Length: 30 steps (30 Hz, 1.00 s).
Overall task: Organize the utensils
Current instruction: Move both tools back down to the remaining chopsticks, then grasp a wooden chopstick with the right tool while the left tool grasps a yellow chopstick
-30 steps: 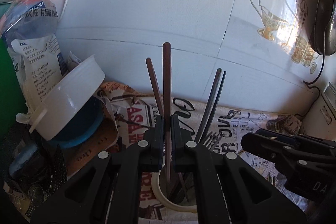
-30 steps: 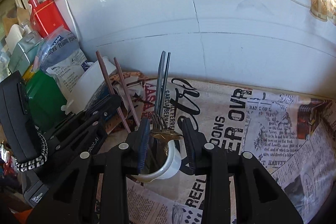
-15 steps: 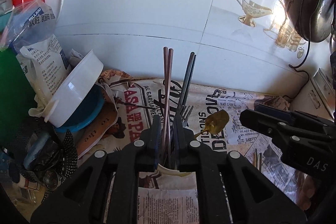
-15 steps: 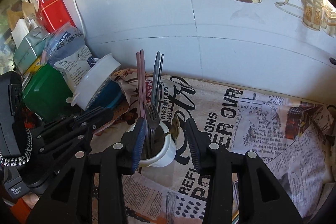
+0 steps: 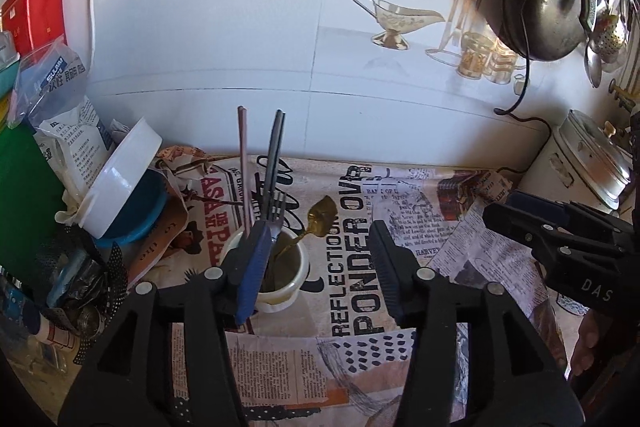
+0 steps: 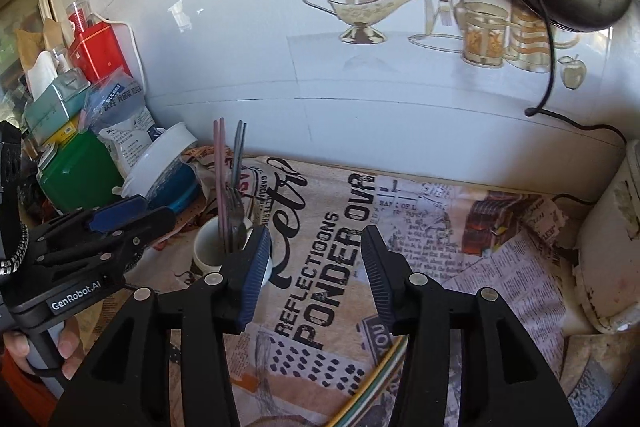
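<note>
Pink chopsticks (image 5: pixel 243 163), clamped a second ago, are now being left standing in the white cup (image 5: pixel 280 277) at lower left-centre, while the left gripper (image 5: pixel 318 273) and right gripper (image 6: pixel 314 273) are being held wide and empty, suggesting the sorting is nearly finished.

The white cup (image 5: pixel 280 291) looks like glossy ceramic; the spoon (image 5: pixel 318 217) in it is shiny gold-toned metal; the fork (image 5: pixel 276 215) is grey metal; the pink chopsticks (image 5: pixel 243 163) look matt; the counter's printed covering (image 5: pixel 400 211) looks like matt paper, wrinkled near the right edge; the wall tiles (image 5: pixel 240 27) are smooth and glossy; the left gripper (image 5: pixel 316 279) has matt black plastic fingers with ribbed blue pads.
</note>
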Motion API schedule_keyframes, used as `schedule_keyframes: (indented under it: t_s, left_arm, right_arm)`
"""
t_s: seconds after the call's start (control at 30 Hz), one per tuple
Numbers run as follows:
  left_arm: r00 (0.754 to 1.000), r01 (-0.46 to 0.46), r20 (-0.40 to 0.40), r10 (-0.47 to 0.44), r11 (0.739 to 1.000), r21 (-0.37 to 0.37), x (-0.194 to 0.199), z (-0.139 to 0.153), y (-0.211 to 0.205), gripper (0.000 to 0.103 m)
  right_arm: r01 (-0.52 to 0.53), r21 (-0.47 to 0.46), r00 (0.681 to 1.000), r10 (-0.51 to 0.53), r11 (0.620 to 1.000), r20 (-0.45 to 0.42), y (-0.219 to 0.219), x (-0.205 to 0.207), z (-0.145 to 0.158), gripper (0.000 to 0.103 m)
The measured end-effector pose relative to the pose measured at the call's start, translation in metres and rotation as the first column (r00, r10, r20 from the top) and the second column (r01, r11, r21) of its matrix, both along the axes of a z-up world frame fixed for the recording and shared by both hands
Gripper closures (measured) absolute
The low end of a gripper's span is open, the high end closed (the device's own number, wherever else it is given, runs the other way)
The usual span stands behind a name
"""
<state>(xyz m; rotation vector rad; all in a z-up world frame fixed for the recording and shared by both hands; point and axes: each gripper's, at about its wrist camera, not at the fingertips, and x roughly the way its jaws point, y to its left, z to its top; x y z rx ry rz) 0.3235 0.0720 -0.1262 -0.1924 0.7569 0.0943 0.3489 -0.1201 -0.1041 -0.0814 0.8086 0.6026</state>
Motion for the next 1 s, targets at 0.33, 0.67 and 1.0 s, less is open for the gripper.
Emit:
schedule_keyframes:
  t_s: [0.33,0.67,1.0]
  left_arm:
    - [0.991,0.085,-0.097,-0.087,0.996,-0.021,0.010,-0.036,-0.064,0.047]
    - [0.956,0.126,-0.265,-0.124,0.992,-0.011,0.006,-0.101,-0.099,0.047]
    - [0.921,0.122,-0.372,-0.111,0.993,0.005,-0.002,-0.147,-0.103,0.047]
  right_arm:
    - [0.091,-0.087,0.990,-0.100,0.992,-0.104,-0.065,-0.002,-0.049,0.059]
    - [0.061,-0.181,0.946,-0.114,0.982,-0.303,-0.075,-0.007,-0.139,0.059]
    - [0.024,-0.225,0.930,-0.104,0.974,-0.353,-0.059,-0.011,-0.180,0.062]
